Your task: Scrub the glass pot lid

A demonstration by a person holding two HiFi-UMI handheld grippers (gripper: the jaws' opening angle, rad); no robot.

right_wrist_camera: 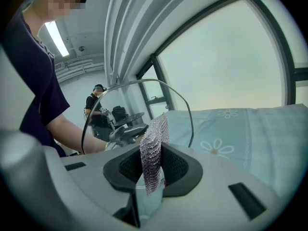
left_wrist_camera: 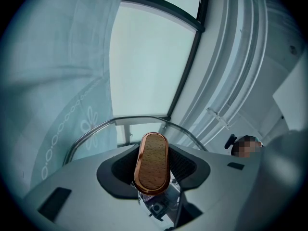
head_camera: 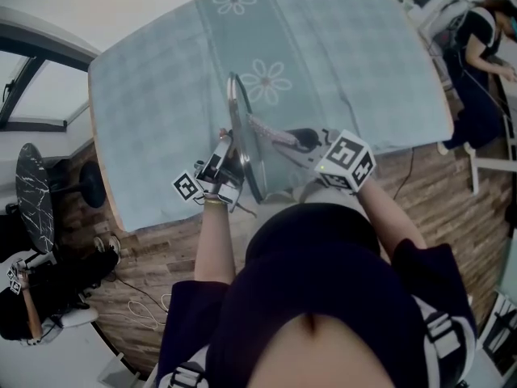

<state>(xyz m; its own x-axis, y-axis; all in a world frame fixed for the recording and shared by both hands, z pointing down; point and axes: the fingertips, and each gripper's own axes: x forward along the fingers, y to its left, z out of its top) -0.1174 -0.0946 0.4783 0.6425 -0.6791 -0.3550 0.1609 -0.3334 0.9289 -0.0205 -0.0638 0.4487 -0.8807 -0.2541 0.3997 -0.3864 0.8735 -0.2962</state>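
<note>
I hold the glass pot lid [head_camera: 240, 128] upright on its edge above the table; in the head view it shows edge-on. My left gripper [head_camera: 229, 156] is shut on the lid's wood-topped knob [left_wrist_camera: 153, 162], which fills the space between its jaws [left_wrist_camera: 154, 170]. The lid's metal rim [left_wrist_camera: 96, 131] arcs just beyond the knob. From the other side, my right gripper [head_camera: 303, 141] is shut on a silvery mesh scrub cloth [right_wrist_camera: 153, 150]. The cloth [head_camera: 271, 130] reaches to the glass. The lid's rim [right_wrist_camera: 188, 109] frames the right gripper view.
Under the lid stands a table with a pale blue flowered cloth [head_camera: 161, 95], and its near edge is close to my body. A dark stool [head_camera: 34, 186] and a seated person [head_camera: 32, 297] are at the left on the wooden floor. Another person [head_camera: 477, 63] stands at the far right.
</note>
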